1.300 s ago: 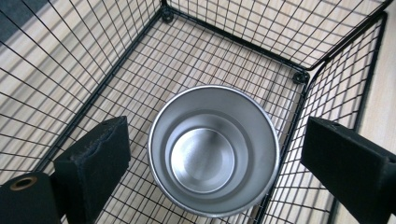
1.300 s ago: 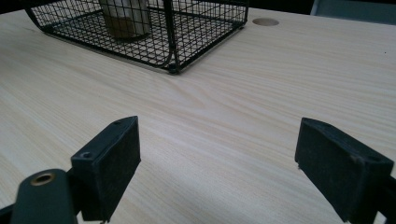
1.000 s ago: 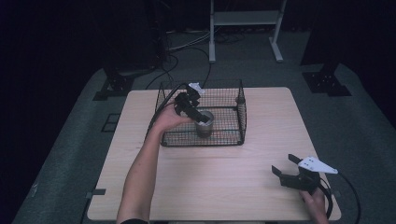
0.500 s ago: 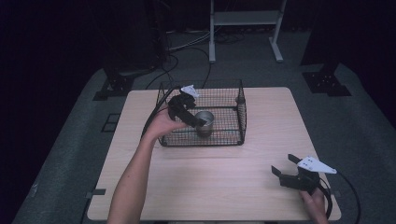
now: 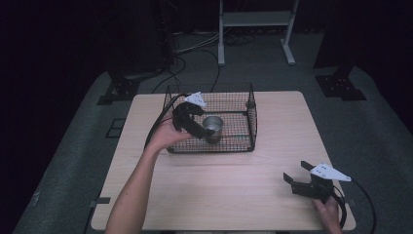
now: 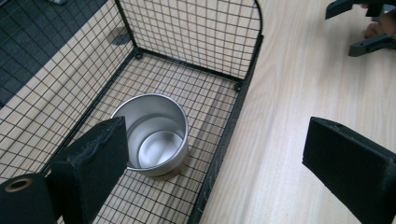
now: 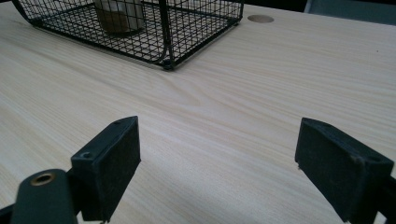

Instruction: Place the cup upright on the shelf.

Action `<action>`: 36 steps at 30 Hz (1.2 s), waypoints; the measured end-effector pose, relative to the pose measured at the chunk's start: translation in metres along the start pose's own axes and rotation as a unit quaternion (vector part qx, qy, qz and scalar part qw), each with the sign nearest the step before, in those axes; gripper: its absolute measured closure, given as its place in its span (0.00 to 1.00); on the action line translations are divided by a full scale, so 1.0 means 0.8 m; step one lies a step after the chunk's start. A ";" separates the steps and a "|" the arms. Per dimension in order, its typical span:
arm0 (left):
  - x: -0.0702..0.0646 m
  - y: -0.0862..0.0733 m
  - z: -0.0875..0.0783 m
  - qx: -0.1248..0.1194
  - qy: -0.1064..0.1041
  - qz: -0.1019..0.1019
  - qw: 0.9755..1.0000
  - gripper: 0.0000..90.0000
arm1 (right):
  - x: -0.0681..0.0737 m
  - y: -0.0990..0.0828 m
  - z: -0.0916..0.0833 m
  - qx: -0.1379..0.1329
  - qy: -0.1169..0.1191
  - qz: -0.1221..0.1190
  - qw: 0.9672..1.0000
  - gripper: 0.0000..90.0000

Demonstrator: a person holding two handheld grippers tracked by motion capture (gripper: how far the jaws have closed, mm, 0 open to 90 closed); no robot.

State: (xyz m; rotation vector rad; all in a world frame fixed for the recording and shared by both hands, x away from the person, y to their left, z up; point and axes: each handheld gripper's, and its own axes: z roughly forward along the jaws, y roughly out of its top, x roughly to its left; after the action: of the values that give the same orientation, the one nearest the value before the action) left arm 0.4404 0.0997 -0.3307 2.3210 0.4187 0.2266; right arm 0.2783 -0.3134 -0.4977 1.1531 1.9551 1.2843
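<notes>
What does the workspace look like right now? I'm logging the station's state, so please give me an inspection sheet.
Surface: pale wooden table, bare around the basket.
Job's things: metal cup stands upright and empty on the floor of the black wire basket, near the basket's front wall.
Clutter: nothing seen.
Grippers: left gripper open above the basket's front wall, cup beside one jaw and untouched; right gripper open over bare table at the near right corner.
Cables: one trails from the left gripper over the basket's left side, one from the right gripper; more lie on the floor behind the table.
Surroundings: dark room, grey floor, a white frame at the back.
</notes>
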 end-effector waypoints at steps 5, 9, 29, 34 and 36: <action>-0.014 -0.002 -0.005 0.002 -0.003 0.019 1.000 0.07 | 0.000 0.000 0.000 0.000 0.000 -0.001 1.000 0.15; -0.023 -0.005 -0.009 -0.006 -0.007 0.020 1.000 0.07 | 0.000 0.000 0.000 -0.001 0.000 -0.002 1.000 0.15; -0.060 -0.028 -0.026 -0.020 -0.004 0.043 0.999 0.07 | 0.001 0.000 0.000 0.002 -0.003 -0.003 1.000 0.15; -0.062 -0.042 -0.029 -0.026 -0.002 0.037 0.999 0.07 | 0.001 0.000 0.000 0.003 -0.005 -0.004 1.000 0.15; -0.063 -0.047 -0.030 -0.030 -0.002 0.030 0.999 0.07 | 0.001 0.000 0.000 0.003 -0.005 -0.004 1.000 0.15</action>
State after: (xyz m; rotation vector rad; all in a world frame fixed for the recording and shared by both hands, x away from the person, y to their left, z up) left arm 0.3777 0.1220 -0.3429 2.2765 0.3349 0.2608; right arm 0.2781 -0.3125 -0.4977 1.1514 1.9552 1.2664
